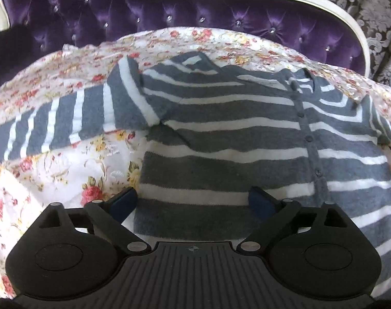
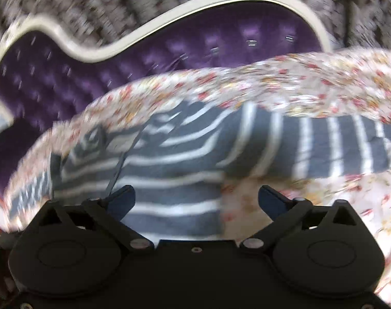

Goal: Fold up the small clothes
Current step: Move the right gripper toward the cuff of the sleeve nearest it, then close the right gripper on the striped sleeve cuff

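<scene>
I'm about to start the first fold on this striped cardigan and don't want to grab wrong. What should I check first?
1. Left hand-held gripper open: ok.
2. Right hand-held gripper open: ok.
3. Striped cardigan lies spread on the floral bedspread: ok.
4. Left sleeve lies flat: not ok, bunched at the shoulder.
5. Button placket closed: ok.
6. Right-side view sharp enough to aim: not ok, blurred.

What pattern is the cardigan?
Grey with white stripes, cardigan; clearest in the left wrist view.
</scene>
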### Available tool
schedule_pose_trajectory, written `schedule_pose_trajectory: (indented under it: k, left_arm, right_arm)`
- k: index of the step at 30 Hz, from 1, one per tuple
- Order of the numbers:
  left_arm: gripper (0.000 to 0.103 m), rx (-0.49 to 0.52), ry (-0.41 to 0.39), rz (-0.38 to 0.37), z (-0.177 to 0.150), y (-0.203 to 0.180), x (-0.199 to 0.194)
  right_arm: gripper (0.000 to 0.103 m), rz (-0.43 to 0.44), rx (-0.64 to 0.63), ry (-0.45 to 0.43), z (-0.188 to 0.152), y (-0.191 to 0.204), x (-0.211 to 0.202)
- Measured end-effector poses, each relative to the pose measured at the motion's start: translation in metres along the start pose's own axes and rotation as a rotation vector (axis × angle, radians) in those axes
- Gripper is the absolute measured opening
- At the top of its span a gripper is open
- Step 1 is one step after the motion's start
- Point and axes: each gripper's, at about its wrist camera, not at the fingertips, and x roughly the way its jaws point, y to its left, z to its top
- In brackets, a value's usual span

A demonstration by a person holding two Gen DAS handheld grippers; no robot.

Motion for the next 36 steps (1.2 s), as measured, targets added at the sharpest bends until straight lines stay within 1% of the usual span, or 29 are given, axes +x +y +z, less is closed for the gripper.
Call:
schedule_pose_trajectory:
  k: [1,5,8,10,13,15,18,20,21,22,23,25,27,28,30,32,34,36]
  left_arm:
    - [0.098,0.005,0.002,-0.001,0.000,0.000,0.001]
    - [0.098,-0.005,0.012,0.008,0.000,-0.002,0.001]
    - [0.099,-0.013,0.012,0.006,0.000,-0.002,0.001]
    - [0.101,-0.020,0.015,-0.003,0.000,-0.001,0.001]
    - [0.103,-0.013,0.025,-0.016,0.000,-0.002,0.002]
    - [0.103,-0.007,0.024,-0.020,0.000,-0.002,0.002]
    - [0.102,0.023,0.027,-0.037,0.001,-0.004,0.001]
    - [0.101,0.016,0.025,-0.043,0.001,-0.003,0.000]
    - [0.099,0.005,0.023,-0.048,0.001,-0.002,-0.001]
    - [0.096,-0.007,0.020,-0.055,0.001,-0.001,-0.003]
    - [0.095,-0.011,0.018,-0.057,0.001,-0.001,-0.004]
    - [0.094,-0.011,0.011,-0.047,0.001,-0.001,-0.007]
    - [0.094,0.000,0.002,-0.037,0.000,-0.003,-0.010]
    - [0.094,0.009,-0.004,-0.028,0.000,-0.004,-0.011]
    - [0.094,0.024,-0.014,-0.016,-0.001,-0.006,-0.013]
    - [0.094,0.031,-0.017,-0.017,0.000,-0.007,-0.015]
    - [0.094,0.033,-0.017,-0.026,0.000,-0.008,-0.016]
    - [0.094,0.034,-0.019,-0.031,0.000,-0.009,-0.018]
  right_arm:
    - [0.103,-0.002,0.026,0.001,0.008,-0.016,-0.003]
    - [0.103,-0.065,0.111,-0.021,0.030,-0.075,-0.014]
    - [0.103,-0.075,0.160,-0.028,0.039,-0.117,-0.023]
    - [0.103,-0.126,0.193,-0.045,0.041,-0.141,-0.030]
    - [0.103,-0.125,0.274,-0.055,0.041,-0.170,-0.037]
    - [0.103,-0.125,0.330,-0.094,0.037,-0.187,-0.044]
    - [0.103,-0.176,0.355,-0.094,0.033,-0.203,-0.048]
    - [0.102,-0.220,0.354,-0.088,0.032,-0.210,-0.050]
    - [0.099,-0.241,0.358,-0.087,0.031,-0.214,-0.051]
    - [0.092,-0.258,0.368,-0.082,0.030,-0.219,-0.050]
    - [0.090,-0.264,0.379,-0.082,0.029,-0.225,-0.051]
    - [0.077,-0.272,0.418,-0.087,0.027,-0.237,-0.049]
    - [0.067,-0.271,0.468,-0.076,0.024,-0.248,-0.044]
    - [0.065,-0.269,0.479,-0.072,0.022,-0.252,-0.042]
    - [0.063,-0.277,0.458,-0.079,0.023,-0.253,-0.042]
    - [0.054,-0.285,0.446,-0.068,0.025,-0.252,-0.041]
    - [0.014,-0.317,0.427,-0.046,0.026,-0.252,-0.039]
    - [0.013,-0.314,0.423,-0.040,0.027,-0.254,-0.039]
